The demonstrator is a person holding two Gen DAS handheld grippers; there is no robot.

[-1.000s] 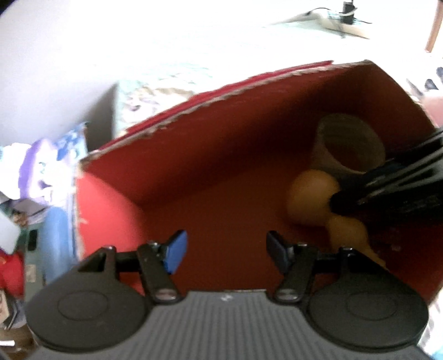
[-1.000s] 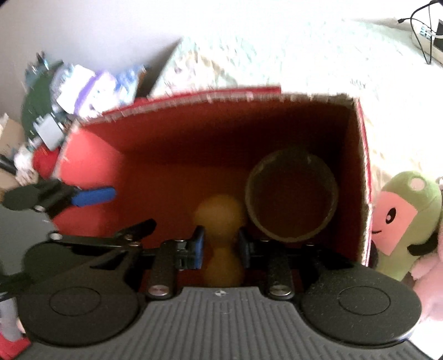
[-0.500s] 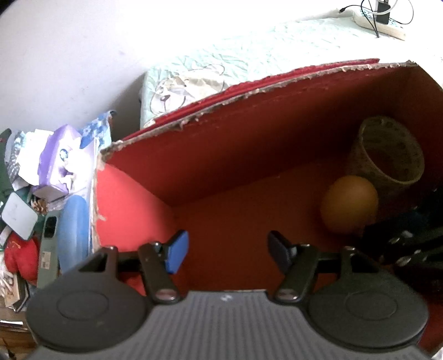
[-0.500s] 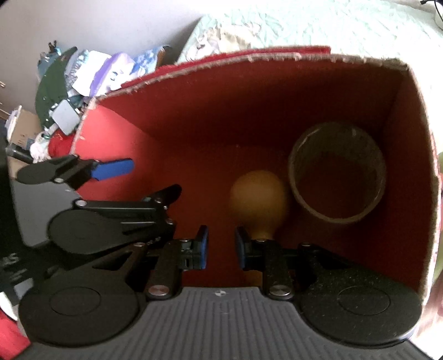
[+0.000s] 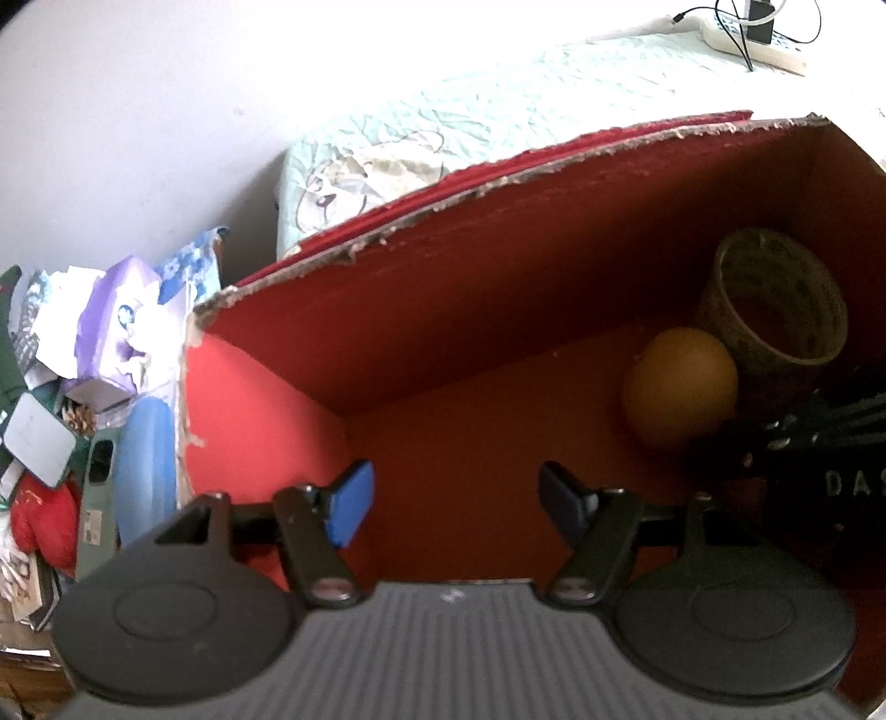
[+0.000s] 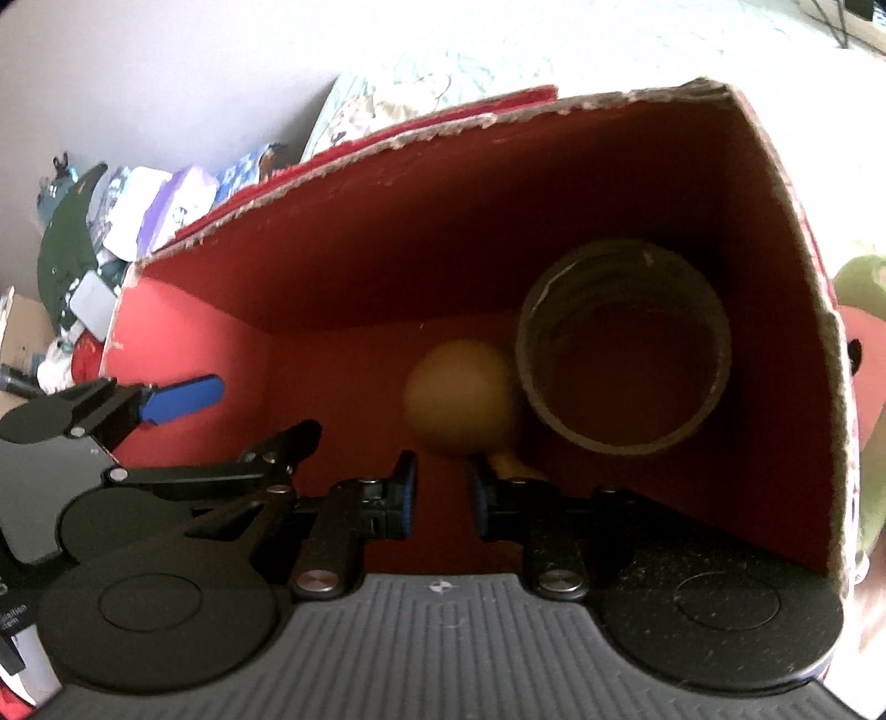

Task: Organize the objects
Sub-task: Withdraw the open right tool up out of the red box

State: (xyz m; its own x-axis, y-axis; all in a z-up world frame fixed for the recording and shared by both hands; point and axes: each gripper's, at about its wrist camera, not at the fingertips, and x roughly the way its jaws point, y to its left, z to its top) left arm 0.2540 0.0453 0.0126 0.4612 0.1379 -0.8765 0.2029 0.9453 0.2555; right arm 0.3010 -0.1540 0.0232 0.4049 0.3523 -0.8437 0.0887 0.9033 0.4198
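A red cardboard box (image 5: 498, 310) stands open on the bed; it also shows in the right wrist view (image 6: 387, 266). Inside lie an orange gourd-shaped toy (image 6: 459, 404) and a roll of tape (image 6: 623, 346), side by side at the box's right. Both show in the left wrist view, the toy (image 5: 681, 387) and the roll (image 5: 775, 304). My right gripper (image 6: 440, 498) is open inside the box, just behind the toy's narrow end, not gripping it. My left gripper (image 5: 454, 498) is open and empty over the box's left part.
A pile of clutter (image 5: 72, 387) with a purple box and red cloth lies left of the box. A green and pink plush toy (image 6: 864, 343) sits outside the box's right wall. A power strip (image 5: 758, 39) lies on the bedsheet behind.
My right gripper opened and let go of the orange toy, which now rests in the box. Both grippers have pulled back and up a little.
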